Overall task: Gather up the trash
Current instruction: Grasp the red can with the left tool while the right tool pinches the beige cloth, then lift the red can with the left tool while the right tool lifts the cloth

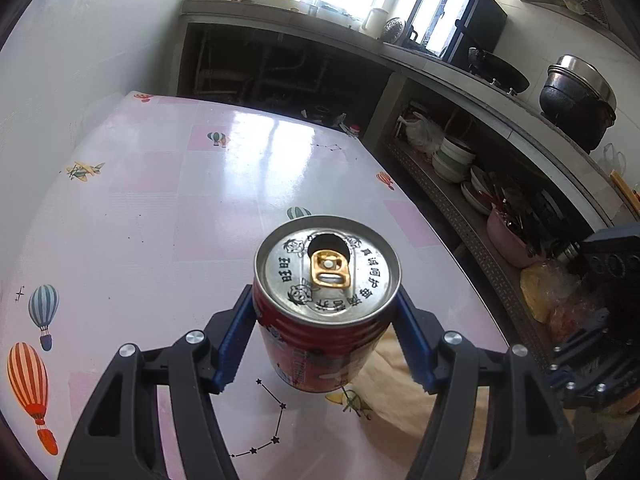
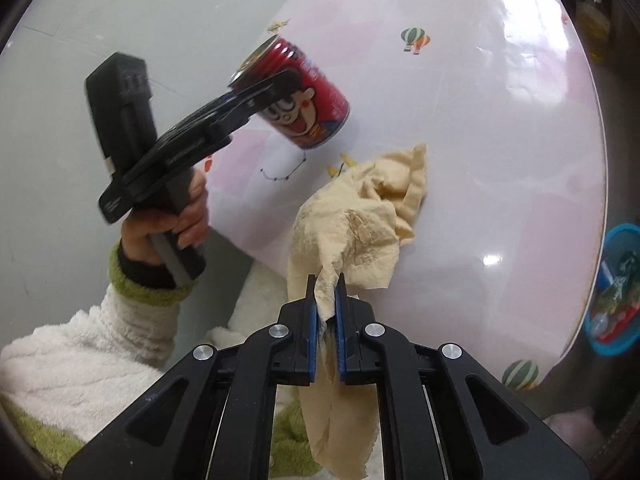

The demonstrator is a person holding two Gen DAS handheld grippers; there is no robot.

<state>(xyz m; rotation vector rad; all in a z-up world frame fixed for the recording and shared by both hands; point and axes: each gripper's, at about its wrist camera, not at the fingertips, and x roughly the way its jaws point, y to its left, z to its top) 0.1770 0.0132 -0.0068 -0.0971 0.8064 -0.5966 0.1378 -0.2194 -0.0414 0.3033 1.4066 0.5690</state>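
Between the blue pads of the left tool point(image 1: 326, 320) sits a red drink can point(image 1: 326, 304), gripped on both sides just below its silver top, where the pull tab is bent back over the open mouth. The can is upright in that tool's own view and lifted clear of the desk point(image 1: 160, 208), a glossy pink and white top printed with balloons and little planes. From the right wrist view the same can point(image 2: 308, 96) appears up and to the left of the right tool point(image 2: 325, 292), tilted, with a cartoon face on its side, and a hand point(image 2: 176, 220) in a fluffy white sleeve with a green cuff grips the left tool's handle. The right tool is closed on a crumpled beige paper napkin point(image 2: 360, 220); one end is pinched between its pads and hangs below them, while the rest trails ahead onto the desk. Far to the right of that tool, beyond the desk edge, a blue bin point(image 2: 616, 292) holds mixed rubbish.
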